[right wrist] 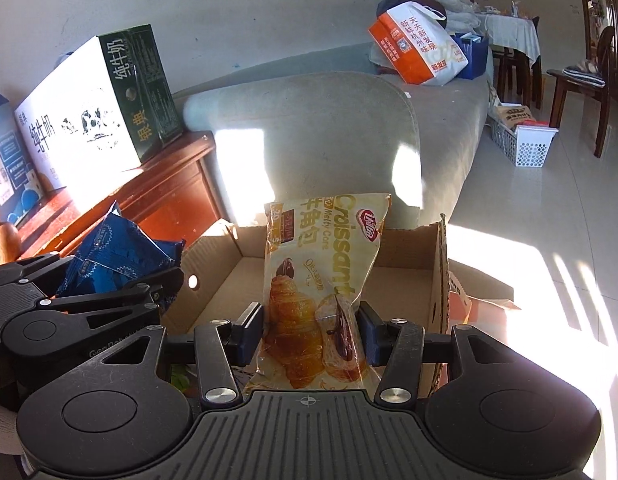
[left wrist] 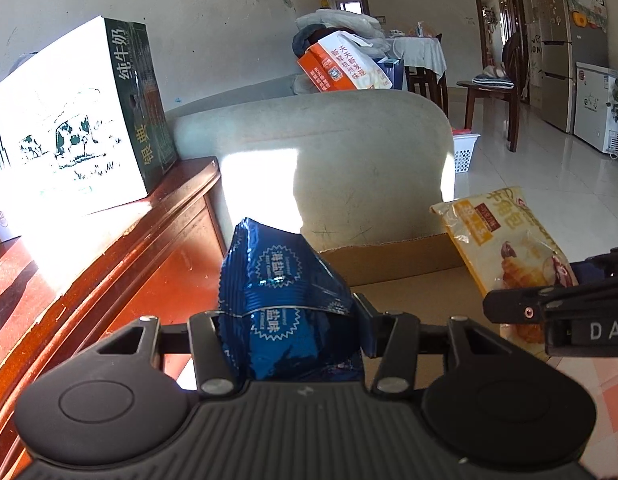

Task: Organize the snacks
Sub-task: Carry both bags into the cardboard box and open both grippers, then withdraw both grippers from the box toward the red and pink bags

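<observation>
My left gripper (left wrist: 287,328) is shut on a blue snack packet (left wrist: 281,280) and holds it upright over the left side of an open cardboard box (left wrist: 393,260). The packet (right wrist: 117,256) and the left gripper (right wrist: 165,284) also show at the left of the right wrist view. My right gripper (right wrist: 309,332) is shut on a yellow croissant bag (right wrist: 321,276) and holds it upright above the cardboard box (right wrist: 405,280). The croissant bag (left wrist: 505,240) and the right gripper (left wrist: 497,304) show at the right of the left wrist view.
A red-brown wooden cabinet (left wrist: 121,248) stands to the left with a milk carton case (left wrist: 69,128) on top. A grey sofa arm (left wrist: 329,144) rises just behind the box. A white basket (right wrist: 521,140) sits on the tiled floor to the right.
</observation>
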